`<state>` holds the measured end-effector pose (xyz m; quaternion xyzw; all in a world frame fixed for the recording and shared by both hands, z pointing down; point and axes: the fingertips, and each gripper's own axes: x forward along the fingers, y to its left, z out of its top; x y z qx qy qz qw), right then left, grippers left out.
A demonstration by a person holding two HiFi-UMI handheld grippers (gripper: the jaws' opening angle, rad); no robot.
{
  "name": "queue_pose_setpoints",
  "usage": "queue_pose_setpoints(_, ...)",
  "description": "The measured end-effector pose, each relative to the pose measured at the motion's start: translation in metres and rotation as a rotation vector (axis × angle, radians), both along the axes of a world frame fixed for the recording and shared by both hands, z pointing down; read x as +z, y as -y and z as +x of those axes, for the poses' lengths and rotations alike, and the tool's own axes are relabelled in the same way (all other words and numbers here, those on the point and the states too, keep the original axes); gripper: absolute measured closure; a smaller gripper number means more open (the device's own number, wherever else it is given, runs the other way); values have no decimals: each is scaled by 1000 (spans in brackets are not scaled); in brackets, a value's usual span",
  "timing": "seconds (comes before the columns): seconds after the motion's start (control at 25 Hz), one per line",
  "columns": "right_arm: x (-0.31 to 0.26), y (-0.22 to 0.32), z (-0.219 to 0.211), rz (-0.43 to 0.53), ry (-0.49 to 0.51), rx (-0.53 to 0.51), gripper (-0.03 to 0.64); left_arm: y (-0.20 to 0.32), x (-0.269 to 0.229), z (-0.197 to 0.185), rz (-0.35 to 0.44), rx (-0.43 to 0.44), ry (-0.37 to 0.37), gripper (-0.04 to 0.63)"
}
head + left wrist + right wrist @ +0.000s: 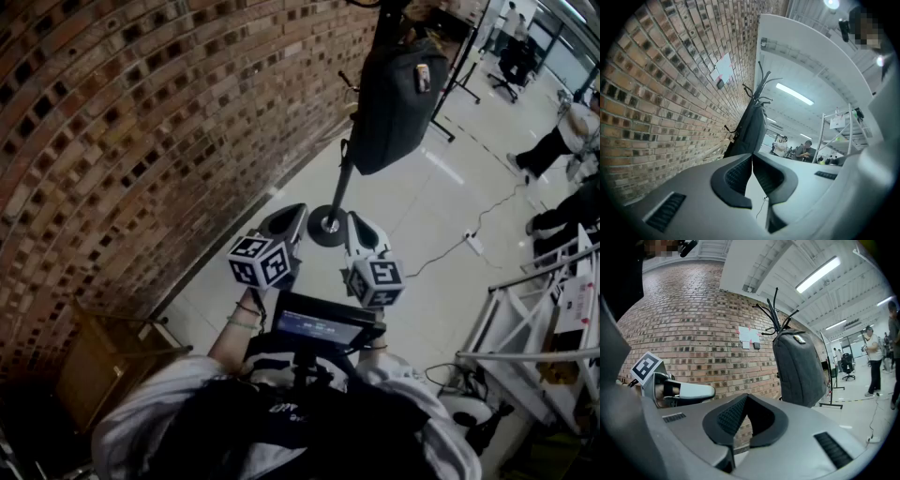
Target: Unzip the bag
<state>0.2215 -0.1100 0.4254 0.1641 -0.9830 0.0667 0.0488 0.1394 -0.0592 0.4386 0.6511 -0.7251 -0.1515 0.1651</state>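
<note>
A dark grey backpack (394, 98) hangs upright from a black coat stand (330, 223) beside the brick wall. My left gripper (292, 212) and right gripper (356, 221) are side by side well short of the bag, near the stand's round base. Both are shut, with nothing between their jaws. The left gripper view has the bag (750, 129) straight ahead beyond the closed tips of the left gripper (752, 155). In the right gripper view the bag (799, 366) hangs up and to the right of the right gripper (746, 395), and the left gripper (689, 391) shows at the left.
The brick wall (141, 131) runs along the left. A wooden crate (103, 361) stands at the lower left. A cable and power strip (473, 244) lie on the pale floor. A white rack (534, 319), people and an office chair (514, 61) are at the right.
</note>
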Motion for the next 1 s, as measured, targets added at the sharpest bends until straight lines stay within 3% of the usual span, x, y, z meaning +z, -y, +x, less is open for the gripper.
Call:
queue_pose_setpoints(0.6,3,31,-8,4,5,-46,620,34,6,4,-21,0,-7,580)
queue_pose_setpoints(1.0,6,56,-53,-4,-2,19,621,54,9,-39,-8,63,-11,580)
